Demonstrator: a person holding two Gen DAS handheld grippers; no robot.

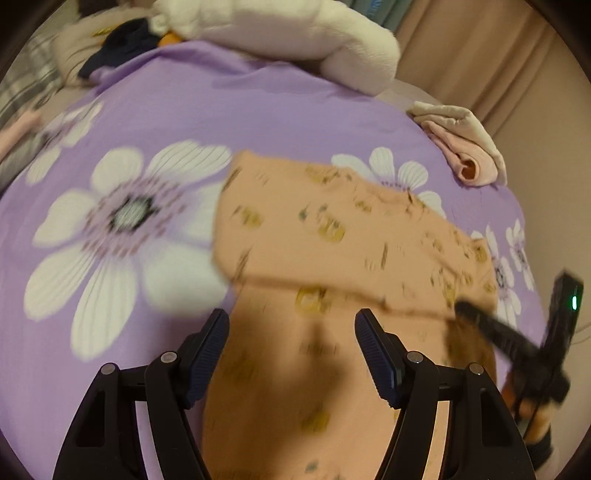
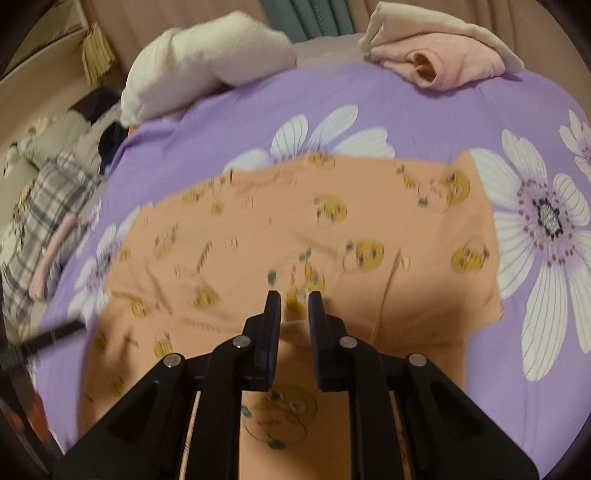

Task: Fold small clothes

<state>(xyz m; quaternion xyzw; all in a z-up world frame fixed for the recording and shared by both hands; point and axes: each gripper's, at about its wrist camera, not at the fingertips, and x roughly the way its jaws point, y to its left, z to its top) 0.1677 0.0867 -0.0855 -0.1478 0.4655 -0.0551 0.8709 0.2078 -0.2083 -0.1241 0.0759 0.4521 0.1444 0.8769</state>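
An orange garment point(image 1: 332, 229) point(image 2: 258, 229) printed with small yellow figures lies across the purple flowered bedsheet point(image 1: 258, 118) point(image 2: 424, 110). Its upper layer is folded over and its edge hangs lifted, throwing a shadow on the cloth below. My right gripper point(image 2: 294, 295) has its jaws nearly together, pinching a small bunch of the orange cloth. The left wrist view shows it at the right end of the lifted edge point(image 1: 467, 310). My left gripper point(image 1: 291, 317) hovers over the lower part of the garment, open wide, nothing between its fingers.
A folded pink and cream pile of clothes point(image 1: 461, 147) point(image 2: 443, 55) sits at the far right of the bed. A white fleecy blanket point(image 1: 295, 33) point(image 2: 207, 62) lies along the far edge. Dark clothing point(image 1: 125, 40) and plaid fabric point(image 2: 48, 206) lie at the left.
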